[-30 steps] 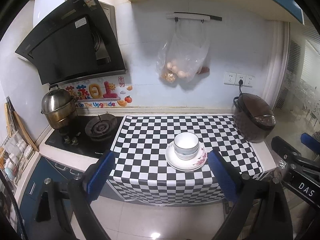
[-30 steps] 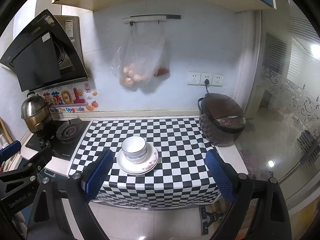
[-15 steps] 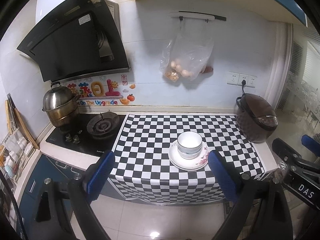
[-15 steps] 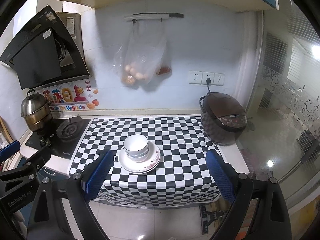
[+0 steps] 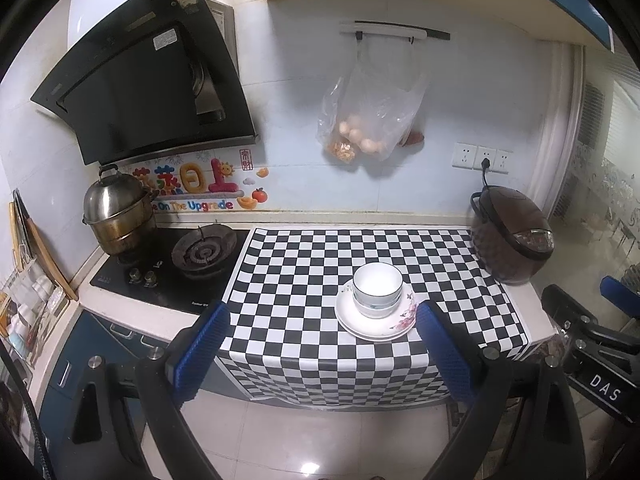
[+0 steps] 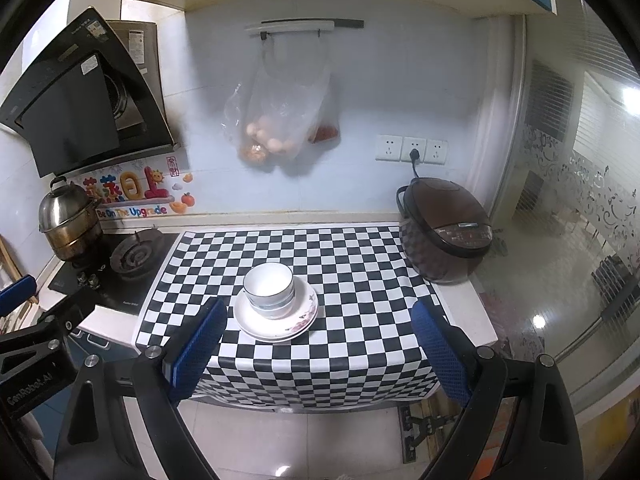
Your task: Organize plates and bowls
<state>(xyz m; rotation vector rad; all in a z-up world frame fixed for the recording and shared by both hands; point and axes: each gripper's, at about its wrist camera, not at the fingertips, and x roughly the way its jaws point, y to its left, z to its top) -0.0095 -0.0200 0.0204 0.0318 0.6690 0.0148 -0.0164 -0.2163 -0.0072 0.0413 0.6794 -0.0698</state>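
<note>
Left wrist view: stacked white ceramic bowls [image 5: 377, 289] sit on floral-edged white plates [image 5: 374, 322], near the front edge of the checkered black-and-white cloth [image 5: 320, 280]. Left gripper [image 5: 320, 344] and right gripper [image 6: 316, 344] both gape empty, short of the stack. Stack lies ahead-right of left, ahead-left of right; neither clearly nearer.

Two black frames carry ribbed blue pads: the left hand-held gripper [image 5: 320, 344] and right hand-held gripper [image 6: 318, 350], studded with silver screws; white lettering reads "DAS" on one housing, "GenRobot.AI" on the other.
</note>
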